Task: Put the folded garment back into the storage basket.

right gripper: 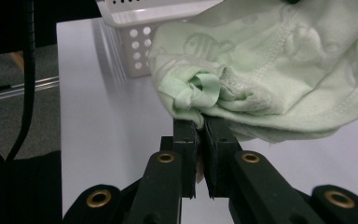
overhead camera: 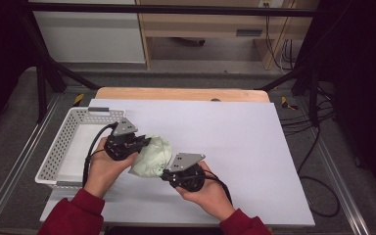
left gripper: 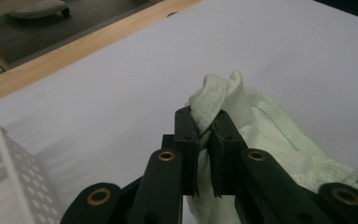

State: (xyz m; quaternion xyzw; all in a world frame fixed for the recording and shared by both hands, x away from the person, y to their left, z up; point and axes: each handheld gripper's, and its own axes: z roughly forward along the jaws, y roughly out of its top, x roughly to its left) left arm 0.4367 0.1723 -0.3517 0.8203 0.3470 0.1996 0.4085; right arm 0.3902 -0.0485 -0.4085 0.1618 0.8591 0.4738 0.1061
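Far left there was a white basket with holes in its walls, sitting at the left edge of the white sheet that covered the table. Nothing much in it that I could make out.

Just right of the basket, the left claw was clamped tight on a fold of the pale green cloth. In the left gripper view the jaws were squeezed almost together with a bunched bit of cloth poking up between the tips, the rest hanging off to the right.

The cloth itself was a crumpled bundle held between the two claws, over the sheet just beside the basket's near right corner. Couldn't tell if its underside touched the sheet.

The right claw had the lower right end of it. In the right gripper view those jaws were pressed shut on a rolled hem of the cloth, with the basket close behind.

Room-wise: the whole right half of the sheet was bare, plenty of space there and toward the far edge. Tight spots were the basket wall on the left and the near edge by the red sleeves.
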